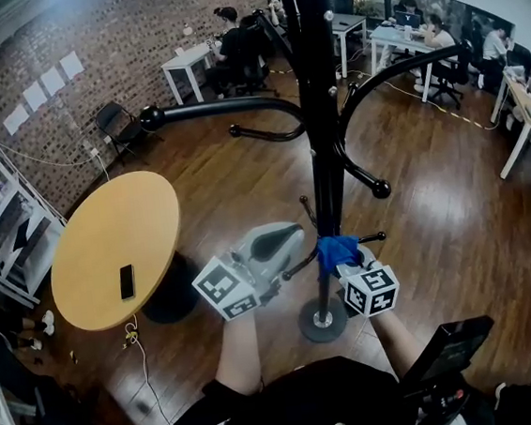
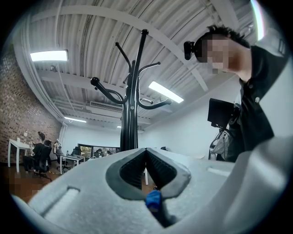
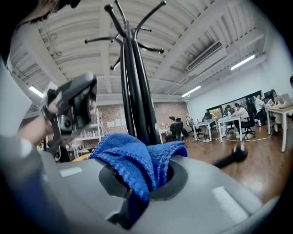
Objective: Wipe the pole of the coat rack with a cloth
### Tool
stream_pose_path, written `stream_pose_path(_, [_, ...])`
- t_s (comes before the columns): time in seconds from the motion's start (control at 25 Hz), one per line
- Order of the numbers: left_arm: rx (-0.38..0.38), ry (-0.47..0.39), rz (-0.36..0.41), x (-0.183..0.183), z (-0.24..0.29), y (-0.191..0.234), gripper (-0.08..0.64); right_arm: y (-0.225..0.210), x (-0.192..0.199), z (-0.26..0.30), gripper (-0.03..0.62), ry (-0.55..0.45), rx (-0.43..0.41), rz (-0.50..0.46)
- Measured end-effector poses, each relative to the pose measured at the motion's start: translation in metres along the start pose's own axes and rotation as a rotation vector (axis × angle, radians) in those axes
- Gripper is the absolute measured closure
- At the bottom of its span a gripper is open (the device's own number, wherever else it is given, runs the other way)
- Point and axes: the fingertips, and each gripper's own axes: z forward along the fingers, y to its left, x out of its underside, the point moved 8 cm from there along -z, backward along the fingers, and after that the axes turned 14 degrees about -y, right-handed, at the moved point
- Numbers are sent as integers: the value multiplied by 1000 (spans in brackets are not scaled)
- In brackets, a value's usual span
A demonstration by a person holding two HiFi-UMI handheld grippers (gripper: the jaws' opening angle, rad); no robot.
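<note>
At the tip of the right claw (image 1: 343, 257), the blue cloth (image 1: 335, 249) is pinched between closed jaws and looks pressed onto the pole (image 1: 323, 135) of the coat rack, low down, a short way above the round base (image 1: 324, 321). In the right gripper view, the cloth (image 3: 132, 160) is bunched out of the right claw (image 3: 142, 179) with the pole (image 3: 137, 100) rising directly behind it.

The left claw (image 1: 283, 241) is held just beside the pole, on the far side from the right claw. Its jaws are shut on nothing, which the left gripper view confirms (image 2: 146, 164).

Progress, as a judgement: wiping is under way at the lower section. No clean or dirty difference can be read on the black pole, so the done share can't be stated. The long stretch above the cloth is presumably left.

Obstructions:
- Small pegs (image 1: 374, 237) stick out right next to the cloth.
- Curved hook arms (image 1: 226, 107) branch off well above it, so the stroke has to be worked around them.

A round tabletop (image 1: 109, 247) with a phone (image 1: 127, 282) sits well left of the left claw, out of the way. People at desks (image 1: 398, 37) are seen far behind the rack.
</note>
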Motion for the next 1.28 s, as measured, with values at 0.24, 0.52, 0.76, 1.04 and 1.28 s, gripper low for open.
stream_pose_path(0.24, [9, 1, -1, 1, 0, -4, 563, 41, -170, 20, 554, -400, -87, -84])
stream_pose_path(0.52, [2, 8, 0, 3, 1, -3, 563, 45, -202, 27, 554, -464, -158, -123])
stream_pose_path(0.76, [-5, 15, 5, 2, 4, -3, 563, 17, -67, 8, 555, -188, -83, -120])
stream_pose_path(1.04, [19, 42, -2, 9, 17, -10, 563, -16, 48, -5, 554, 106, 1, 39])
stream_pose_path(1.28, [-6, 48, 11, 11, 15, -17, 563, -3, 7, -11, 555, 41, -5, 50])
